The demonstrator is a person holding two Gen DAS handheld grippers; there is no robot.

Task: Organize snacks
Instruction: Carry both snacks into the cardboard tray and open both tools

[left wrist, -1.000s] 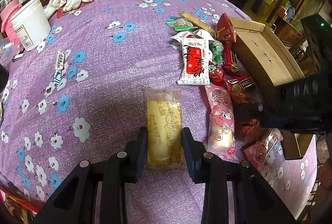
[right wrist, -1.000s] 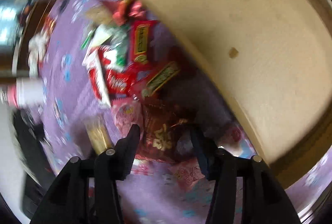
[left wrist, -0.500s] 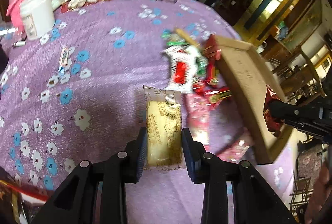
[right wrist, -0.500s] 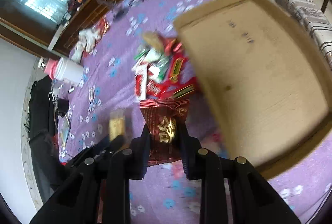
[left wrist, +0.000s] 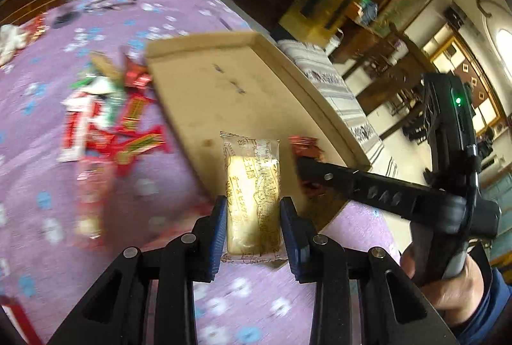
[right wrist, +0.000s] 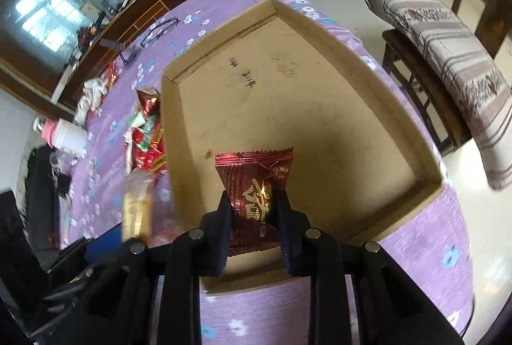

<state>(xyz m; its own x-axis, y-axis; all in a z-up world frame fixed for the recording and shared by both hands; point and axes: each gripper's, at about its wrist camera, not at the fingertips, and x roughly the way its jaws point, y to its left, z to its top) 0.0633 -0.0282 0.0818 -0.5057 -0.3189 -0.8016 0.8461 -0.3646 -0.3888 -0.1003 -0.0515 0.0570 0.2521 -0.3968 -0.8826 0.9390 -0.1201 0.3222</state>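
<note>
My left gripper (left wrist: 252,210) is shut on a yellow biscuit packet (left wrist: 252,185) and holds it in the air over the near edge of the shallow cardboard tray (left wrist: 224,82). My right gripper (right wrist: 254,201) is shut on a dark red snack packet (right wrist: 256,182) and holds it above the near part of the tray (right wrist: 336,121), whose floor is bare. In the left wrist view the right gripper (left wrist: 304,166) reaches in from the right with the red packet (left wrist: 305,146). The yellow packet also shows blurred in the right wrist view (right wrist: 137,204).
A pile of red, white and green snack packets (left wrist: 105,121) lies on the purple flowered tablecloth (left wrist: 48,185) left of the tray; it also shows in the right wrist view (right wrist: 147,137). A white tub (right wrist: 68,134) stands far left. A cushioned chair (right wrist: 448,57) is beyond the table edge.
Both grippers have lifted their packets off the table and swung right toward the tray. The right gripper closed on the red packet and now hangs over the tray.
</note>
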